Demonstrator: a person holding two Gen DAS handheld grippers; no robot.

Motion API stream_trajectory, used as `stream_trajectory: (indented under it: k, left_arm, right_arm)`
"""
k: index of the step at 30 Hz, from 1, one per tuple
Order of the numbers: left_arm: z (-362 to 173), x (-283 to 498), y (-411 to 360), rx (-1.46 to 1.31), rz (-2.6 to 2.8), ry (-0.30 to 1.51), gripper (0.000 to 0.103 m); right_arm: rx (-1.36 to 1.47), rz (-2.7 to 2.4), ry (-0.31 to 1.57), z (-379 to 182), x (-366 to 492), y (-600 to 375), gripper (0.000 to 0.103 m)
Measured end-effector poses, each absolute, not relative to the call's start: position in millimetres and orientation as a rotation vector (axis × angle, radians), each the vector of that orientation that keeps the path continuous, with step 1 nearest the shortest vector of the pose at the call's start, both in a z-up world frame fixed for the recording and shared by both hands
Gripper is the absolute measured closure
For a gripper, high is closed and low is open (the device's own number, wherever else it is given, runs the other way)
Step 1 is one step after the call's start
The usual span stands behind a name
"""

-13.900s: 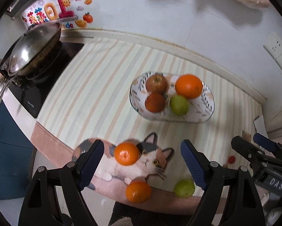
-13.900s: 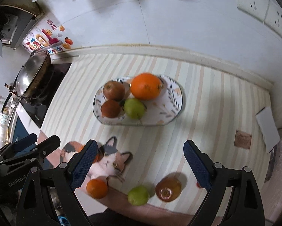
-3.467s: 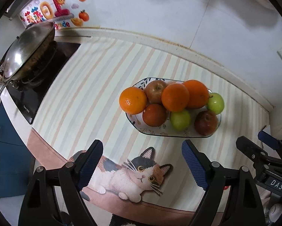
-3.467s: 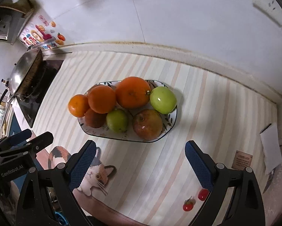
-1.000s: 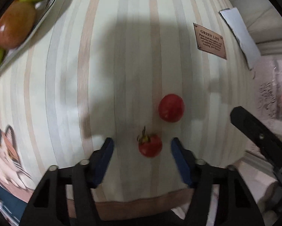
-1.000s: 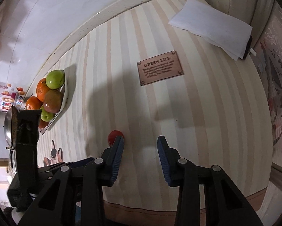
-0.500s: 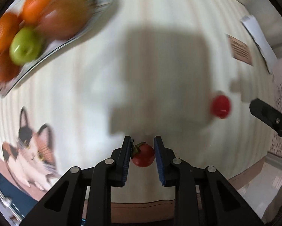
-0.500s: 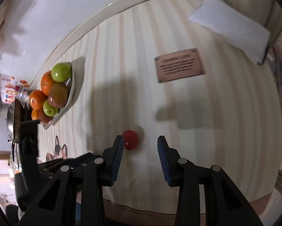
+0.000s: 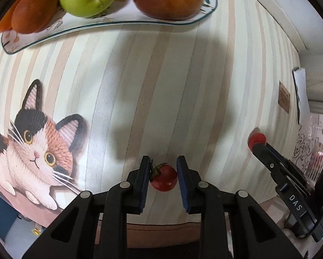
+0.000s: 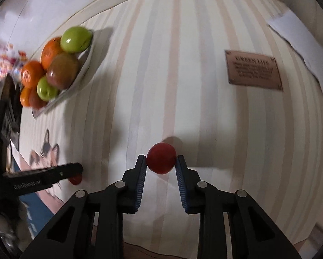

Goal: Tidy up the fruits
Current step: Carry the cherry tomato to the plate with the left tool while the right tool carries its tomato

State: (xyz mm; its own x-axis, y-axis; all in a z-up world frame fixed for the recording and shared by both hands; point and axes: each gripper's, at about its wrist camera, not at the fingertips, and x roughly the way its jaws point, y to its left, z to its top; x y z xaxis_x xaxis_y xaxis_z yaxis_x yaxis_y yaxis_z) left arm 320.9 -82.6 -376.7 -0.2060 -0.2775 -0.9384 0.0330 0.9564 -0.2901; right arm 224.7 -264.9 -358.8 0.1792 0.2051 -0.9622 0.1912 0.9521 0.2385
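Striped mat [image 9: 161,86] under fruit plate [image 9: 118,22]

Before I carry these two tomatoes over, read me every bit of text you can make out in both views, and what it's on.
"DAS": white letters on the black body of the right claw, seen from the left wrist.
"GenRobot.AI": white letters on the black body of the left claw, seen from the right wrist.
"GREEN LIFE": heading on the brown rectangular plaque on the striped mat; the smaller lines beneath are too blurred.
Colourful wall stickers: blurred, unreadable.
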Motion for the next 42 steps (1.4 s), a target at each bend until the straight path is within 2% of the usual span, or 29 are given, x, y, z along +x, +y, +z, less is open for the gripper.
stream_trajectory:
  k: [5,11,17,20,29,42]
  left_arm:
    - [-383.8,335.0,-83.3,-0.214,-0.322,1.791,0.064]
    - [-387.4,326.7,-88.3,-0.148,-0.328,1.812,0.061]
    - [-394.1,316.0,-88.6,-0.096,-0.311,1.770,0.062]
    - [-392.7,313.0,-93.5,-0.038,-0.310,1.728,0.076]
    - [-379.4,309.6,-84.0,-0.067,-0.283,1.654,0.078]
    - [-312.1,341.8,7.2,-0.319,-0.185,1.482,0.078]
  right_arm:
    - [0.328,0.006,1.399,-358.3,224.9,-259.5,0.073]
    - [0.344,0.000,1.404,-359.1,224.5,-260.6,0.073]
    - [0.337,-0.005,1.401,-358.7,225.1,-261.1,0.073]
    - [0.323,-0.004,1.398,-358.4,226.2,-259.9,0.073]
    - [0.323,0.023,1.361,-351.1,226.9,-252.1,0.073]
    - [0.254,0.277,1.234,-305.6,272.4,-160.4,0.073]
